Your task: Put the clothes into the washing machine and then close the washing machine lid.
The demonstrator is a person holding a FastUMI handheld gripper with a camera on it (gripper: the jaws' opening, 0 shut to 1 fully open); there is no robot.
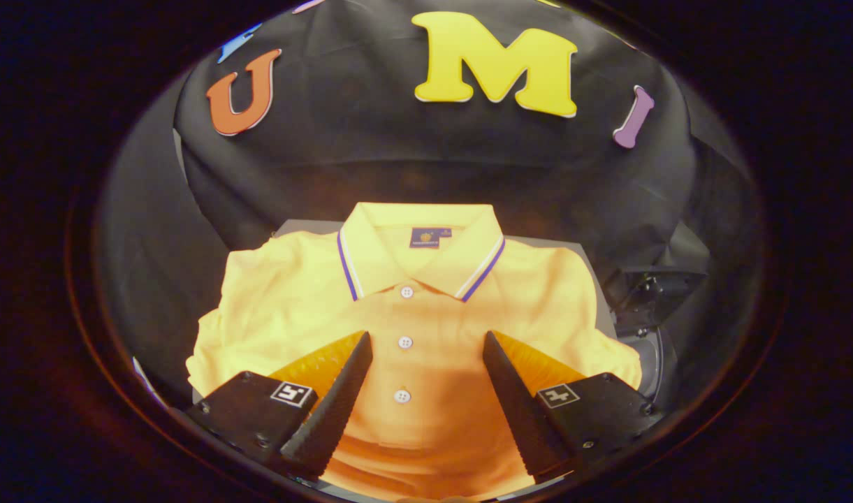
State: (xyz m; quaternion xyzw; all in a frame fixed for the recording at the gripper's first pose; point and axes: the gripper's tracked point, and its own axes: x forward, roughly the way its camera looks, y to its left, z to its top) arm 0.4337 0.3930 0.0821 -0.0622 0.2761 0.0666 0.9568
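Gripper view looks down on a yellow shirt (412, 307) lying folded and flat, collar away from the camera, on a grey bench (580, 251). A dark round thing (646, 349), perhaps the washing machine, sits just beside the shirt's right sleeve; I cannot tell for sure. Risk, as I judge it: pinching only the top layer near the buttons (405, 342) could let the shirt unfold and drag, or slip free mid-carry. The hand-held gripper (426, 346) stands wide apart above the shirt's placket, fingers on either side of the buttons, clasping nothing; contact with the cloth is unclear.
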